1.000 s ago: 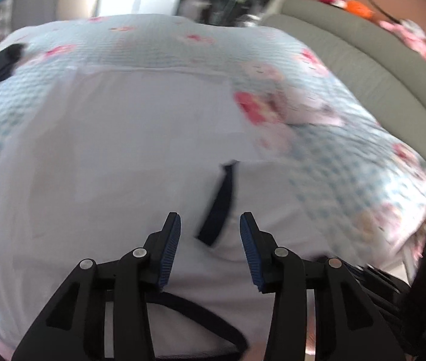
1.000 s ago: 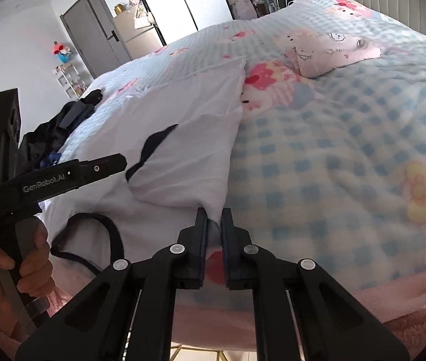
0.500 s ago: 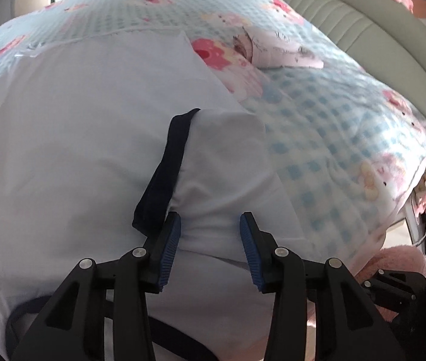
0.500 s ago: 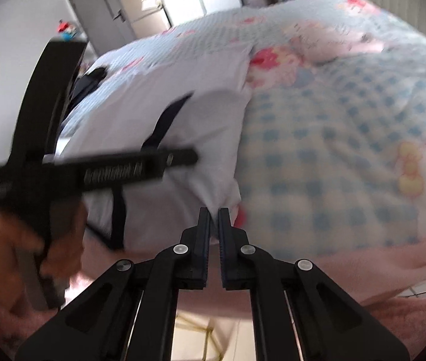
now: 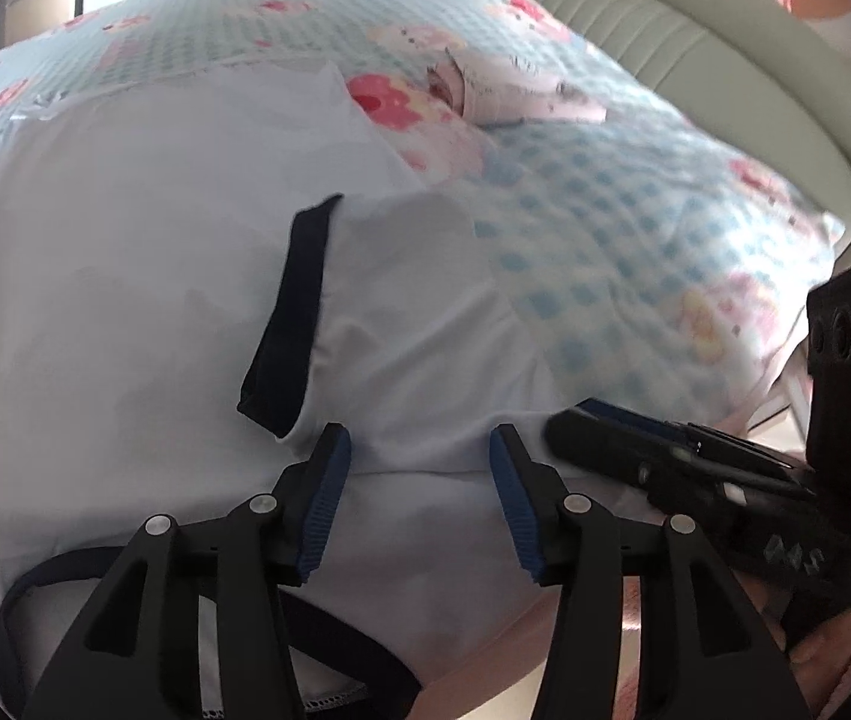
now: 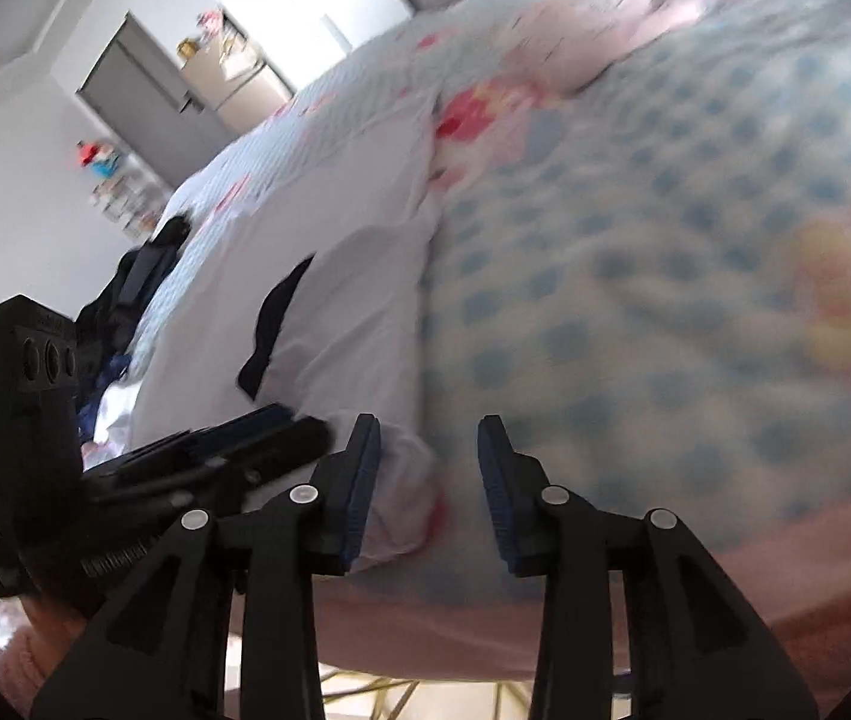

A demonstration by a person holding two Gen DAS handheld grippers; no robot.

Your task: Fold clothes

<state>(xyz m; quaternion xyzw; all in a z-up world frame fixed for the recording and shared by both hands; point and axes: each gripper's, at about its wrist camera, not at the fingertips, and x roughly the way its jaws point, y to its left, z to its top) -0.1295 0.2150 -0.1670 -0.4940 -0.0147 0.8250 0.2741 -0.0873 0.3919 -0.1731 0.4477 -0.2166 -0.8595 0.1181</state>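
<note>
A white T-shirt (image 5: 143, 276) with dark navy trim lies spread on the bed, one sleeve folded in over the body, its navy cuff (image 5: 287, 324) pointing up. My left gripper (image 5: 419, 504) is open and empty just above the folded sleeve's near edge. My right gripper (image 6: 428, 492) is open and empty at the bed's near edge, over the shirt's folded corner (image 6: 395, 480). The shirt also shows in the right wrist view (image 6: 335, 300). The right gripper's body (image 5: 725, 480) shows in the left wrist view, and the left gripper's body (image 6: 125, 450) in the right wrist view.
The bed has a blue checked quilt (image 5: 635, 252) with cartoon prints and a pink edge (image 6: 485, 612). A small pink cloth (image 5: 515, 90) lies farther up the bed. A padded headboard (image 5: 695, 60) runs along the right. Dark clothes (image 6: 131, 282) lie at the far left.
My right gripper has opened and let go of the shirt's folded edge. My left gripper stayed open and moved in close beside the right one over the folded sleeve.
</note>
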